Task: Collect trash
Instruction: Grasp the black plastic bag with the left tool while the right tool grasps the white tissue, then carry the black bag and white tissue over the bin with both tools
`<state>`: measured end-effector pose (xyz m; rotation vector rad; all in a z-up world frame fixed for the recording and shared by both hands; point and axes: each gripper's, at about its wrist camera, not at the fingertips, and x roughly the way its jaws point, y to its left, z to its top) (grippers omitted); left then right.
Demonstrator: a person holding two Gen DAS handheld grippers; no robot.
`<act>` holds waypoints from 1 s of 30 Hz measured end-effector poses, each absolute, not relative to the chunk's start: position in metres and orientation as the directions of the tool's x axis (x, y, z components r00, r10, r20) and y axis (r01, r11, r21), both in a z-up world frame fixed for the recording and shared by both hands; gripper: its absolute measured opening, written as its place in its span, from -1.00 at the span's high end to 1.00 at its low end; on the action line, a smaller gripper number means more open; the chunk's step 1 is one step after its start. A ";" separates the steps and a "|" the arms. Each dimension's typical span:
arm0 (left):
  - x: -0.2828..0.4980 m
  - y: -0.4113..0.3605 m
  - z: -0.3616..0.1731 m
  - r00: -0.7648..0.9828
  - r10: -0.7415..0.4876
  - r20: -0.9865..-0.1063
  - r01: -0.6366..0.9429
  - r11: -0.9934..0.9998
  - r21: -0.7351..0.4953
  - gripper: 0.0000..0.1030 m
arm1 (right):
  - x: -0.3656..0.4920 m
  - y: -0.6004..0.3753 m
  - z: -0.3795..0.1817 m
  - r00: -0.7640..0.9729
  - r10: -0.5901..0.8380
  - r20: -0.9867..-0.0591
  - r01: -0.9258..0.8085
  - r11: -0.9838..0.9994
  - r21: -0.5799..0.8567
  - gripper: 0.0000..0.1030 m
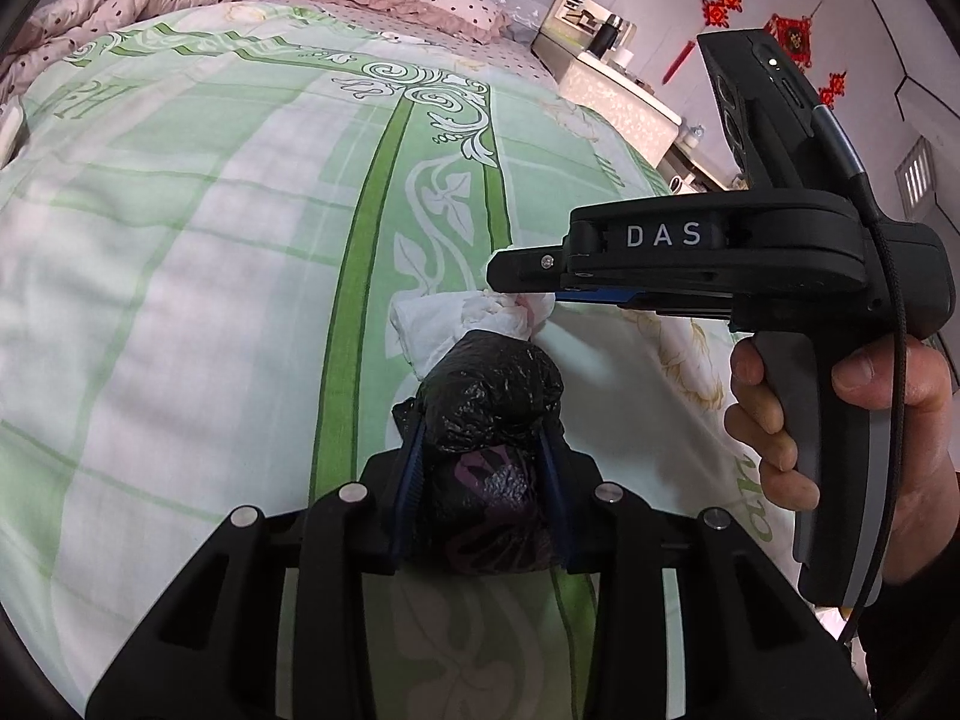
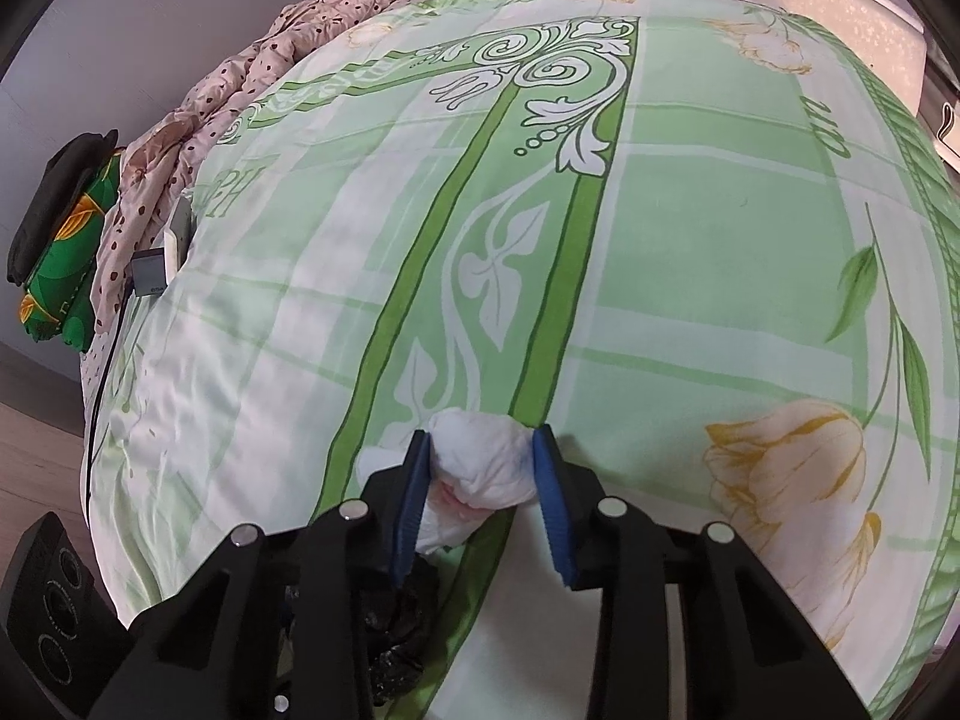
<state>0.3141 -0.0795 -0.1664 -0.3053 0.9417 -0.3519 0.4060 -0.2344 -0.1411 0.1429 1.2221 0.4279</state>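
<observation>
Right wrist view showed my right gripper (image 2: pixel 480 450) fingers clamped on the tissue wad (image 2: pixel 480 468) on the bed (image 2: pixel 690 252), while my left gripper (image 1: pixel 483 426) fingers pinched the black bag (image 1: pixel 489 414) close by to receive it.

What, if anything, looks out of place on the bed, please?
A crumpled white tissue lies on the green quilt, between the right hand-held gripper's pads. By the quilt's left edge, a small grey device with a cable sits loose.
</observation>
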 end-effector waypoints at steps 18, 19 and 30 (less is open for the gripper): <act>0.293 -0.086 -0.118 0.592 -0.395 -0.703 0.183 0.915 -0.360 0.42 | 0.367 -0.312 -0.069 0.443 0.389 -0.807 -0.142 0.920 0.365 0.41; 0.290 -0.088 -0.113 0.596 -0.391 -0.701 0.187 0.917 -0.353 0.42 | 0.362 -0.319 -0.063 0.456 0.389 -0.800 -0.138 0.920 0.368 0.41; 0.256 -0.124 -0.054 0.644 -0.400 -0.652 0.248 0.916 -0.316 0.42 | 0.290 -0.395 0.010 0.602 0.345 -0.720 -0.108 0.929 0.355 0.41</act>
